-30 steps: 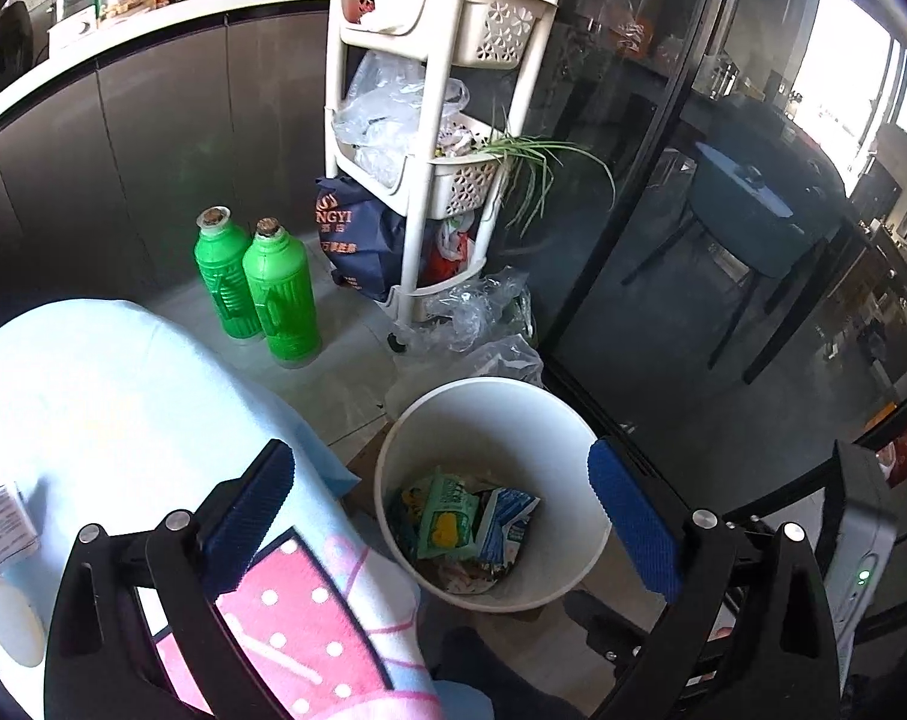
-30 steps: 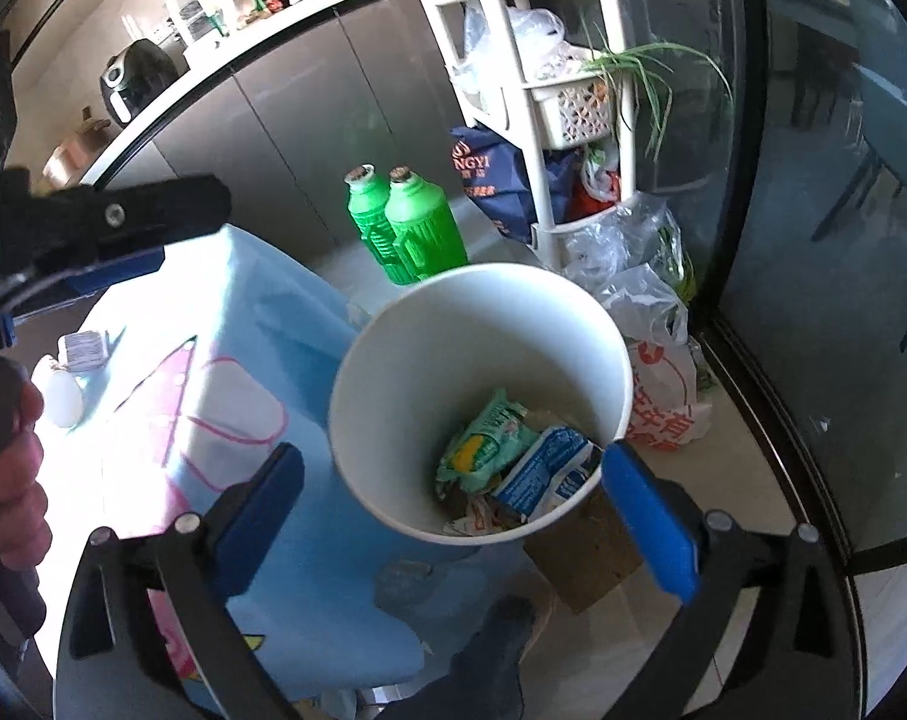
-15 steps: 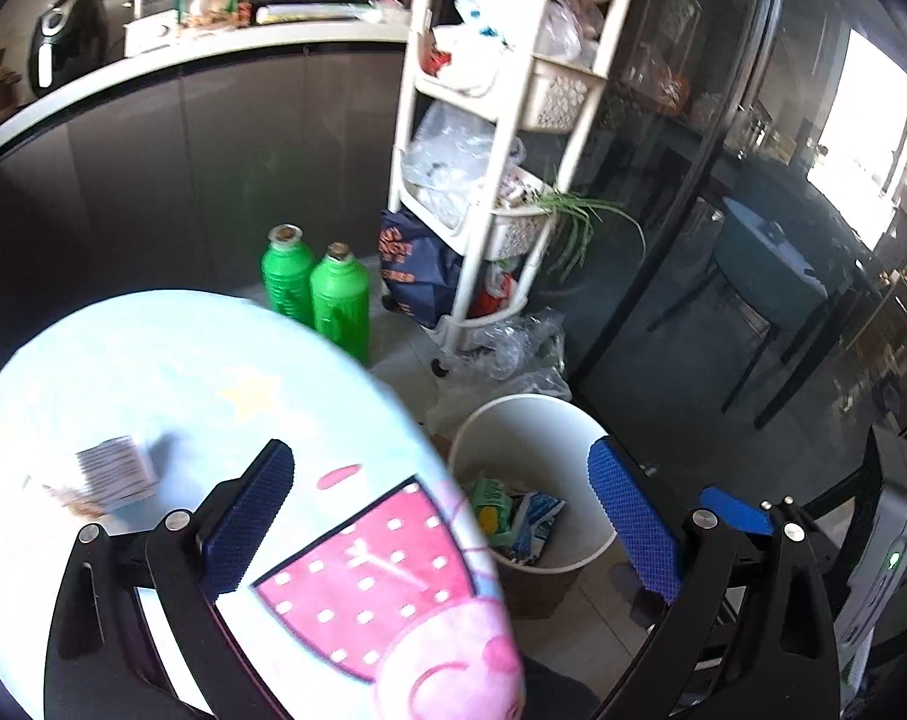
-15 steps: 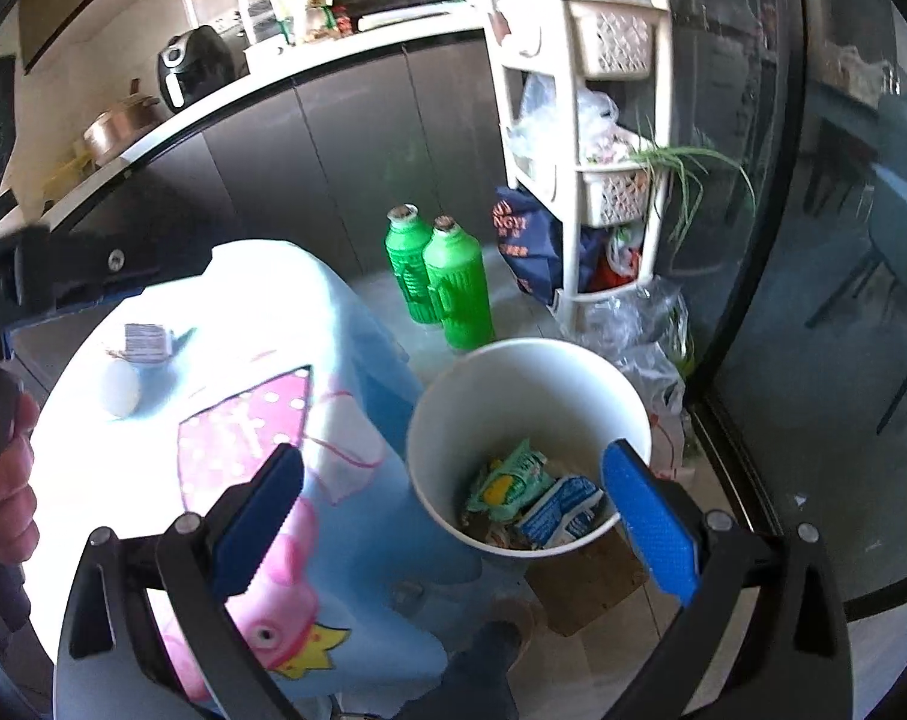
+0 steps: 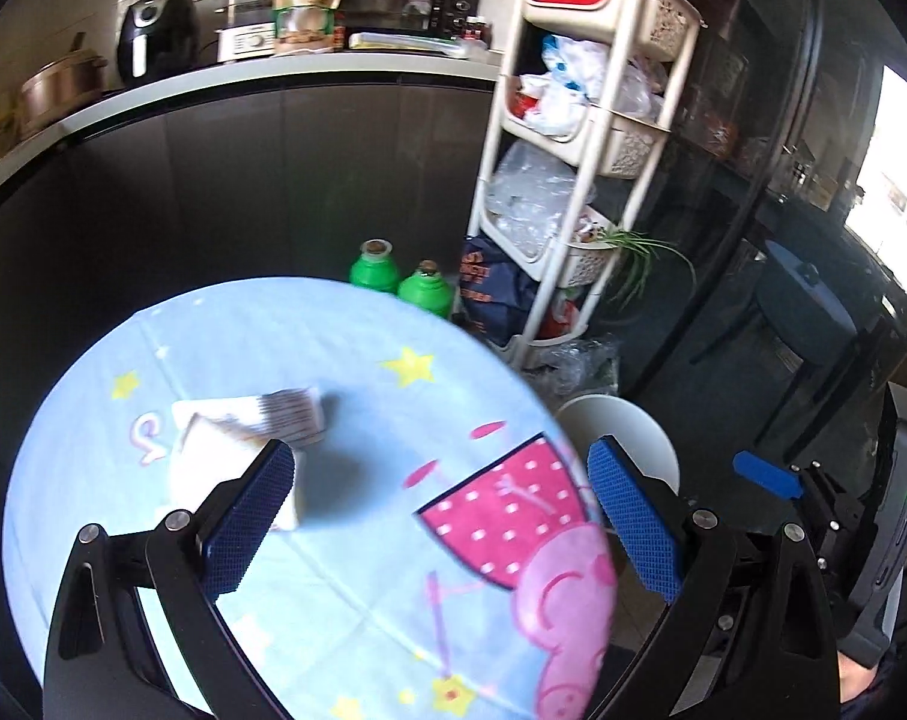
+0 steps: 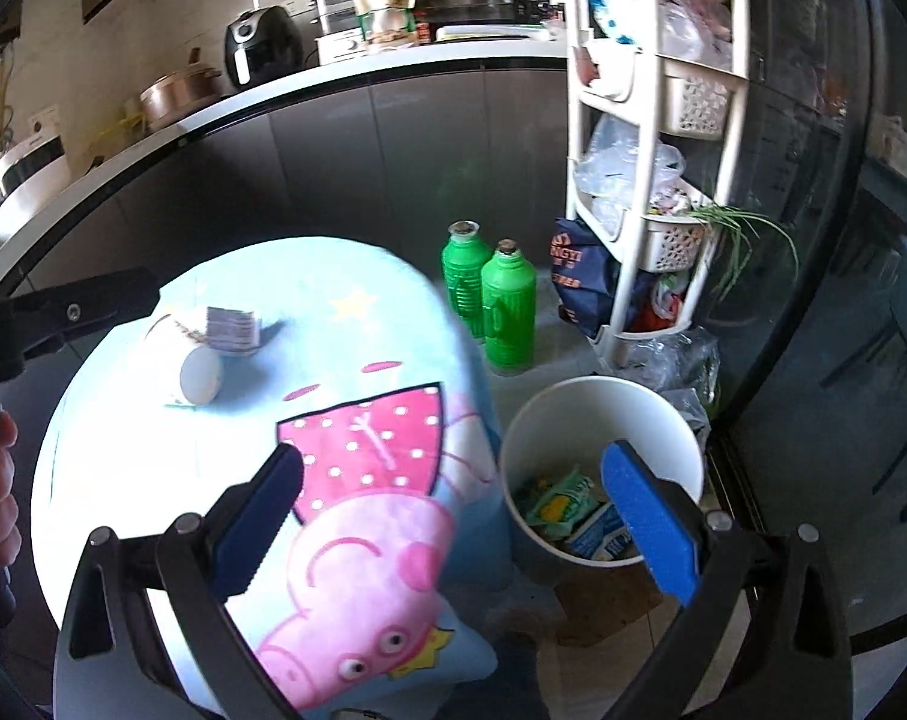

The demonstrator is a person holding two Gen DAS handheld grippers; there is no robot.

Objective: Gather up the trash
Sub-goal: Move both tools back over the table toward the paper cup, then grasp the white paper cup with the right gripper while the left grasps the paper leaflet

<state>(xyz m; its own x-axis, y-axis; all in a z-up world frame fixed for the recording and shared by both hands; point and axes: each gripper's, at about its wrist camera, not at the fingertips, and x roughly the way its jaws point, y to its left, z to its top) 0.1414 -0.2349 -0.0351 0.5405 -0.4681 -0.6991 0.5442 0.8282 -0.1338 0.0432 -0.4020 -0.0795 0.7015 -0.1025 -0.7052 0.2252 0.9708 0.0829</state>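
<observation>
Left gripper (image 5: 441, 516), fingers spread and empty, hovers over a round surface (image 5: 357, 594) in pale-blue cartoon cloth; crumpled white wrappers (image 5: 243, 432) lie beside its left finger, likely next. Right gripper (image 6: 453, 516), also spread empty, frames the white plastic bin (image 6: 603, 414) holding wrappers.

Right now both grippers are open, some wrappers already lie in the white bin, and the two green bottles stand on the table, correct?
Not quite: the two green bottles stand on the floor beside the table, not on it, as the right wrist view shows. The rest holds: the left gripper and right gripper are open, and wrappers lie in the white bin.
</observation>
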